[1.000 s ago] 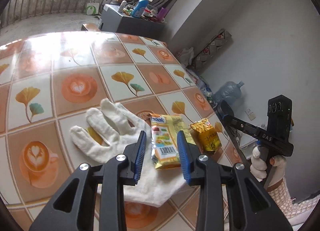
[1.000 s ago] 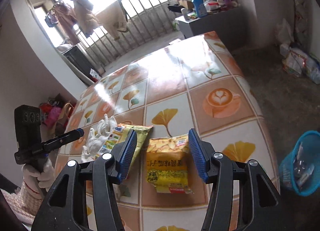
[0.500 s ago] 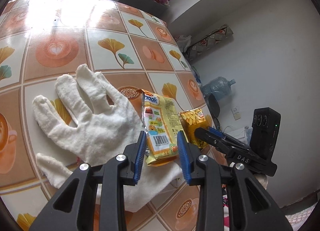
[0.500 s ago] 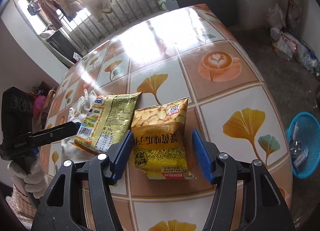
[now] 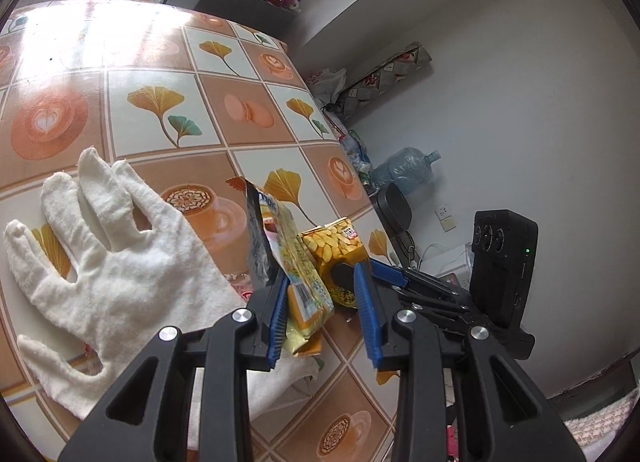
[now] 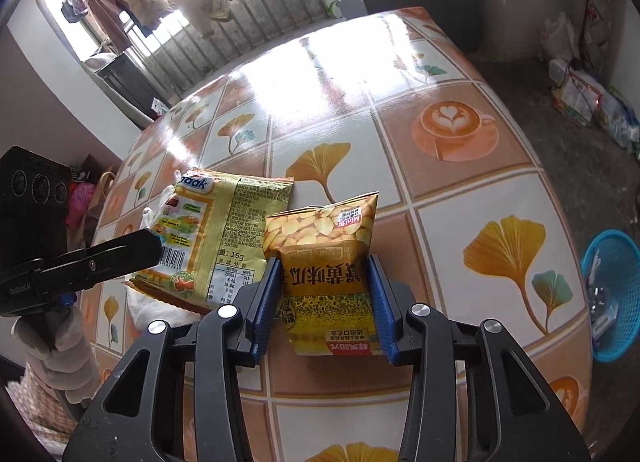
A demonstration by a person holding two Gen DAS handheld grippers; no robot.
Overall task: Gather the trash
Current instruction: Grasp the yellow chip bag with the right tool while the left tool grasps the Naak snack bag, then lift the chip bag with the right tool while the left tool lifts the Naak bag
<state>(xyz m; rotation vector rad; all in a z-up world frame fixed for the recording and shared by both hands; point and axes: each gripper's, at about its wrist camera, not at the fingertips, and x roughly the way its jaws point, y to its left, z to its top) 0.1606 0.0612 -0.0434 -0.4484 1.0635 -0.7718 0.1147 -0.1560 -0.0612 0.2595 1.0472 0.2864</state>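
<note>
Right wrist view shows the right gripper point(image 6: 324, 302) with its jaws just closed in on the orange snack packet point(image 6: 328, 258), blue pads pressing both sides of it on the tiled table point(image 6: 460, 221). To its left the yellow wrapper point(image 6: 216, 229) lies partly lifted. In the left wrist view, the left gripper point(image 5: 322, 316) stands half spread around that yellow wrapper point(image 5: 296, 274), which leans against the left pad; the right pad is clear of it. A white glove point(image 5: 108, 270) lies on the table to the left. A blue basket point(image 6: 612, 294) sits on the floor at far right.
</note>
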